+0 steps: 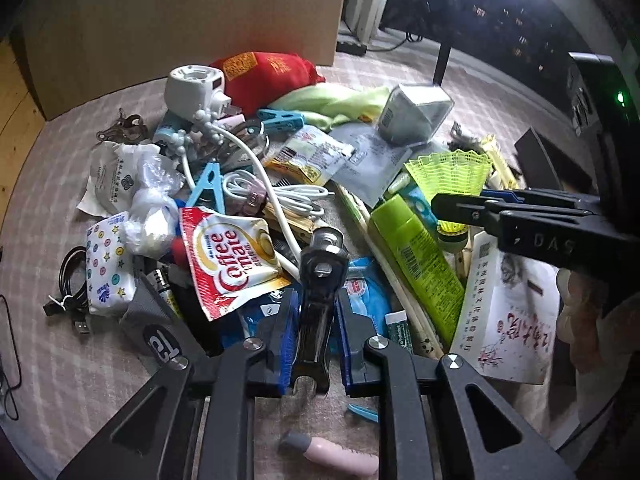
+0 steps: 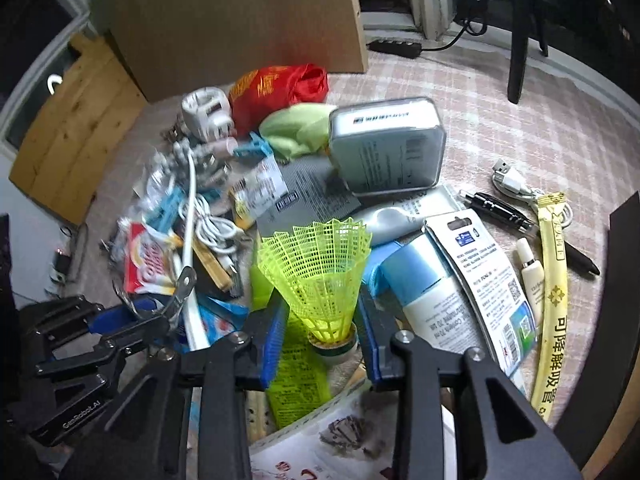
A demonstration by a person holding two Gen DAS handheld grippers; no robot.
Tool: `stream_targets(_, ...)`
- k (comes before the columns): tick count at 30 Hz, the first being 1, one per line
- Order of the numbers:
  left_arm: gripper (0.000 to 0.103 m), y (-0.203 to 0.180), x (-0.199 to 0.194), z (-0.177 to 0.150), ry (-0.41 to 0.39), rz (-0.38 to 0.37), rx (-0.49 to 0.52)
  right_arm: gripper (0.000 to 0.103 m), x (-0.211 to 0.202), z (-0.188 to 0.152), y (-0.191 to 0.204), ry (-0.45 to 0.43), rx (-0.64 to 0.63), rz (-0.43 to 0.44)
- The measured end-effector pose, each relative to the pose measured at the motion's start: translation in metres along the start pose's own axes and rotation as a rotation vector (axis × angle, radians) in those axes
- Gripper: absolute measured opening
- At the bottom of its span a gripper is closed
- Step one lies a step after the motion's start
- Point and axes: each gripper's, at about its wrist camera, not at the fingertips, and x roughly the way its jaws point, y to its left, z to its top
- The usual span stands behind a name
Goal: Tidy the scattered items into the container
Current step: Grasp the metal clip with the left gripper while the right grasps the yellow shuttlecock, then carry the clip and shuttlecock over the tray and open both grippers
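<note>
While the pile lies spread over the checked cloth (image 1: 72,360), we hold the left gripper (image 1: 313,344) clamped on a black metal clamp piece (image 1: 320,280), its blue pads pressing both sides. The right gripper (image 2: 320,340) is closed around a yellow shuttlecock (image 2: 320,268), pads against the lower skirt, cork base pointing back at the camera. Just beyond the left fingers we note a Coffee mate sachet (image 1: 228,256), a green tube (image 1: 416,264) and a star-printed tissue pack (image 1: 108,268). Mid-pile: a coiled white cable (image 1: 280,196) and a blue clothes peg (image 1: 208,184). To the right, in the right wrist view, lie a black pen (image 2: 500,208) and a yellow straw packet (image 2: 554,292). Farther back sit a clear-cased grey box (image 2: 384,144), a green cloth (image 2: 296,128), a white plastic gadget (image 1: 196,88) and a red pouch (image 1: 268,76). At the far edge stands the cardboard box (image 1: 180,20), apart from both held items.
</note>
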Motion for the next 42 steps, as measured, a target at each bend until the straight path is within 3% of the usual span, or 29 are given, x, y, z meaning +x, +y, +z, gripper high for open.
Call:
stream_targets(12, 0.016, -0.002, -0.050, 0.010, -0.103, -0.011, 0.000, 0.032, -0.057, 0.001, -0.008, -0.124, 0.060, 0.065)
stream_targets(19, 0.016, -0.029, -0.072, 0.020, -0.146, -0.057, 0.038, 0.032, -0.102, -0.010, -0.031, -0.190, 0.099, 0.017)
stream_targets(26, 0.016, -0.101, -0.080, 0.033, -0.158, -0.128, 0.158, 0.032, -0.154, -0.036, -0.087, -0.252, 0.178, -0.102)
stream_targets(40, 0.016, -0.289, -0.072, 0.036, -0.120, -0.313, 0.400, 0.032, -0.248, -0.109, -0.220, -0.334, 0.417, -0.289)
stream_targets(42, 0.017, -0.311, -0.070, 0.032, -0.112, -0.327, 0.432, 0.037, -0.254, -0.117, -0.231, -0.335, 0.431, -0.300)
